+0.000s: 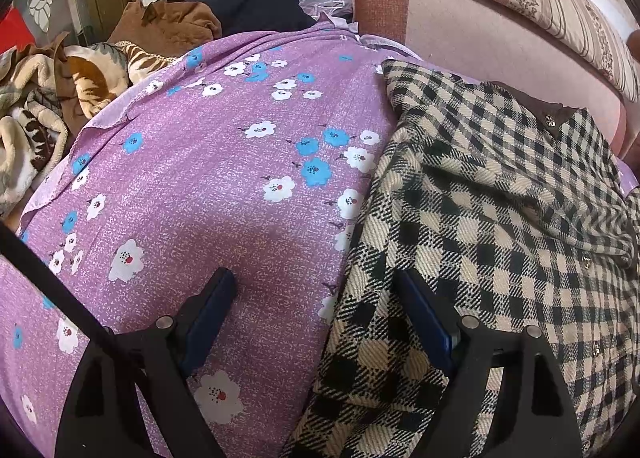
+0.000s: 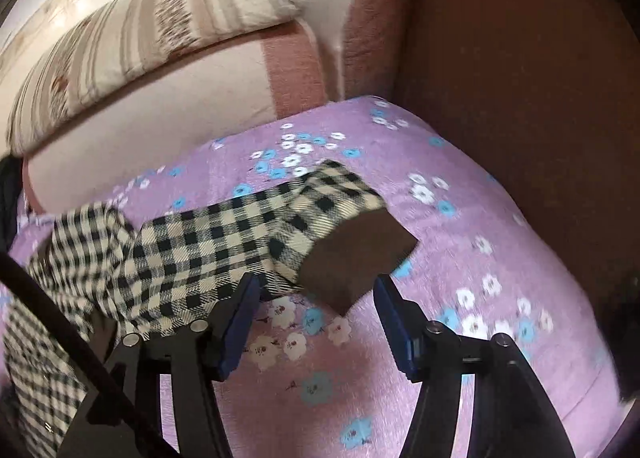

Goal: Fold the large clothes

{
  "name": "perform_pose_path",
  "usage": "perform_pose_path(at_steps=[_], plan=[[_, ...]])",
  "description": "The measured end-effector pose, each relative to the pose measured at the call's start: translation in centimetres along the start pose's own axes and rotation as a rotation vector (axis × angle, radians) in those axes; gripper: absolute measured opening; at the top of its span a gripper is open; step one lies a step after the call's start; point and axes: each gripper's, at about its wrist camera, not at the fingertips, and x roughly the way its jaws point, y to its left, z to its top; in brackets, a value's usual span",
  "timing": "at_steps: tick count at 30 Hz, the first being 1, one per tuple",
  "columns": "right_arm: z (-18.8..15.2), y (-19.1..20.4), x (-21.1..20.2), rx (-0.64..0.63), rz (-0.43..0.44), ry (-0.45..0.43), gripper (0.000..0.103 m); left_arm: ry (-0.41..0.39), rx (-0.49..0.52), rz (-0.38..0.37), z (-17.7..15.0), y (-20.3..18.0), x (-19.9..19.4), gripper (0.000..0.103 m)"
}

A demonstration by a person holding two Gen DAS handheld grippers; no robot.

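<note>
while both tilt downward, left tool [image 1: 316,298] gapes; right tool [image 2: 314,298] spread, sleeve [image 2: 224,234] unpinched.

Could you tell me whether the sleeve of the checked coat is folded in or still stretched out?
Stretched out: the sleeve lies across the purple floral sheet, its brown-lined cuff between the open right claw's blue pads, which don't press it.

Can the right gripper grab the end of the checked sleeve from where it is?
Probably yes. The right gripper is open, and the checked sleeve's brown-lined cuff lies right by its fingertips on the purple flowered sheet, nothing covering it.
</note>
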Motion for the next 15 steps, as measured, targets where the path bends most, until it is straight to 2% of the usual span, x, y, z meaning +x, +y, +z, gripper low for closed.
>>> perform_pose_path(at_steps=[3, 5, 6, 7, 8, 9, 11, 15], plan=[[0.3, 2.1, 1.8, -0.108, -0.053, 0.021, 0.070, 0.000, -0.001, 0.000, 0.0, 0.0, 0.0, 0.084], [0.0, 3.4, 3.9, -0.219, -0.191, 0.045, 0.070, 0.000, -0.001, 0.000, 0.0, 0.0, 0.0, 0.084], [-0.3, 3.3, 4.6, -0.243, -0.239, 0.052, 0.062, 0.000, -0.001, 0.000, 0.0, 0.0, 0.0, 0.084], [-0.2, 3.1, 5.4, -0.242, -0.284, 0.066, 0.044, 0.000, -0.001, 0.001, 0.0, 0.0, 0.0, 0.084], [-0.1, 2.5, 5.7, -0.212, -0.284, 0.086, 0.009, 0.001, 0.000, 0.002, 0.0, 0.0, 0.0, 0.084], [0.3, 2.0, 5.6, -0.170, -0.286, 0.095, 0.009, 0.002, 0.001, 0.003, 0.0, -0.1, 0.0, 0.085], [1.1, 1.8, 4.0, -0.139, -0.285, 0.044, 0.009, 0.004, 0.005, 0.005, 0.0, -0.2, 0.1, 0.085], [2.0, 5.8, 0.0, -0.237, -0.242, -0.034, 0.009, 0.004, 0.004, 0.004, 0.0, -0.2, 0.1, 0.085]])
